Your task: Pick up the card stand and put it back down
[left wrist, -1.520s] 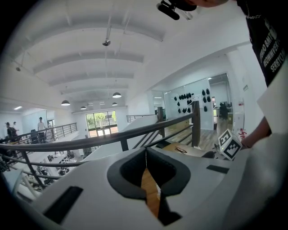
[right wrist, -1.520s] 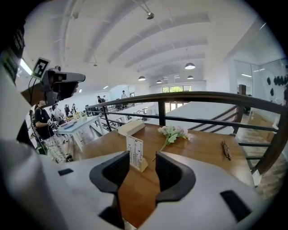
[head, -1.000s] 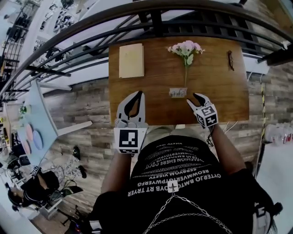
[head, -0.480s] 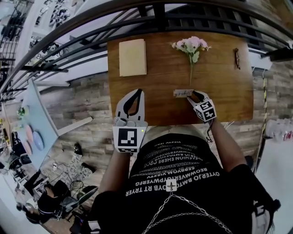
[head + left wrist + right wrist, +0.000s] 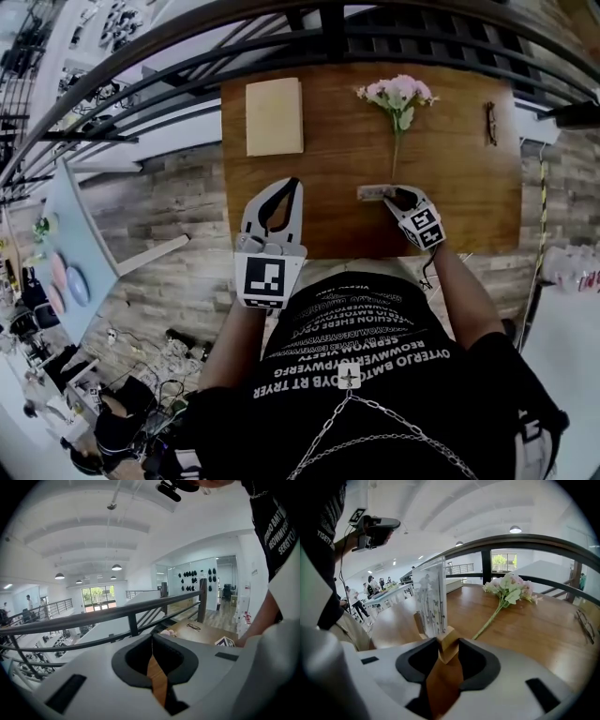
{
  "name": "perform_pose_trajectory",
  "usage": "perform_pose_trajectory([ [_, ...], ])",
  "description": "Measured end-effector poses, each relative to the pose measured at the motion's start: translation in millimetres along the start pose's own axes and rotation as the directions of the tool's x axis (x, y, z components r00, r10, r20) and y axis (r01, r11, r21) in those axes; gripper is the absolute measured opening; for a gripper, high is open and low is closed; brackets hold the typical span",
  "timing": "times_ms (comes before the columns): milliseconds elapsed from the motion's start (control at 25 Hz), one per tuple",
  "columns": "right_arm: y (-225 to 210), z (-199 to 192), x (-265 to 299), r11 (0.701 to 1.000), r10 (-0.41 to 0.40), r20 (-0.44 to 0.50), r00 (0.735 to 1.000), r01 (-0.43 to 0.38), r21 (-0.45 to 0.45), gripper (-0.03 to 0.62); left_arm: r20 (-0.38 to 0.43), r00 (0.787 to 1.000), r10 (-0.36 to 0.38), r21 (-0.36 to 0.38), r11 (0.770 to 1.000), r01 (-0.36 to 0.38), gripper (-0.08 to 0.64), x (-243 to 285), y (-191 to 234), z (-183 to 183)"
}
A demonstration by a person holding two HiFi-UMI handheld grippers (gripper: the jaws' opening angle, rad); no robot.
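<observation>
Wood desk (image 5: 328, 131). Left gripper (image 5: 294, 184): jaws together, empty, left of flower (image 5: 398, 94). Right gripper (image 5: 448, 641): jaws just closing, now clamped on card stand (image 5: 432, 603), a light wood block with an upright clear printed card, at the flower's stem end.

White capital lettering runs in rows across the person's black shirt (image 5: 375, 342), upside down in the head view and too garbled to read; the card (image 5: 430, 599) in the card stand (image 5: 447, 644) carries faint print, illegible; the left gripper (image 5: 287, 187) and right gripper (image 5: 400, 197) each bear black-and-white square markers, without letters.
</observation>
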State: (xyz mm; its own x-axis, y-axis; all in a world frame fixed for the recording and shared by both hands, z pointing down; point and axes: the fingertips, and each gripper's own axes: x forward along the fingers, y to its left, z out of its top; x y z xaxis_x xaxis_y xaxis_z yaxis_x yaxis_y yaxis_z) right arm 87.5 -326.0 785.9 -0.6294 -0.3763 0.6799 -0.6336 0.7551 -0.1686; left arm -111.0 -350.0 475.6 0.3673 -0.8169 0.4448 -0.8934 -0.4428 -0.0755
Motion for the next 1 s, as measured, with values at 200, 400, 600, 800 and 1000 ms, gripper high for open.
perform_pose_trajectory([
  [200, 3, -1, -5, 0.999, 0.022, -0.007, 1.000, -0.022, 0.043, 0.129, 0.018, 1.000, -0.015, 0.003, 1.000, 0.015, 0.028, 2, -8, 7],
  [400, 2, 2, -16, 0.993, 0.023, 0.019, 1.000, -0.025, 0.114, 0.124, 0.045, 0.999, -0.012, 0.012, 1.000, 0.011, 0.028, 5, -17, 20],
  [600, -3, 14, -30, 0.989, 0.012, 0.053, 0.999, -0.020, 0.149, 0.124, 0.060, 0.998, 0.007, 0.008, 1.000, -0.007, 0.028, 4, -25, 24],
  [800, -1, 41, -39, 0.991, -0.002, 0.047, 0.999, -0.004, 0.130, 0.124, 0.072, 0.997, 0.029, -0.005, 1.000, -0.029, 0.028, -2, -21, 24],
  [1000, 1, 64, -57, 0.995, -0.002, 0.064, 0.998, -0.004, 0.098, 0.124, 0.086, 0.995, 0.050, -0.014, 0.999, -0.049, 0.028, -6, -31, 24],
])
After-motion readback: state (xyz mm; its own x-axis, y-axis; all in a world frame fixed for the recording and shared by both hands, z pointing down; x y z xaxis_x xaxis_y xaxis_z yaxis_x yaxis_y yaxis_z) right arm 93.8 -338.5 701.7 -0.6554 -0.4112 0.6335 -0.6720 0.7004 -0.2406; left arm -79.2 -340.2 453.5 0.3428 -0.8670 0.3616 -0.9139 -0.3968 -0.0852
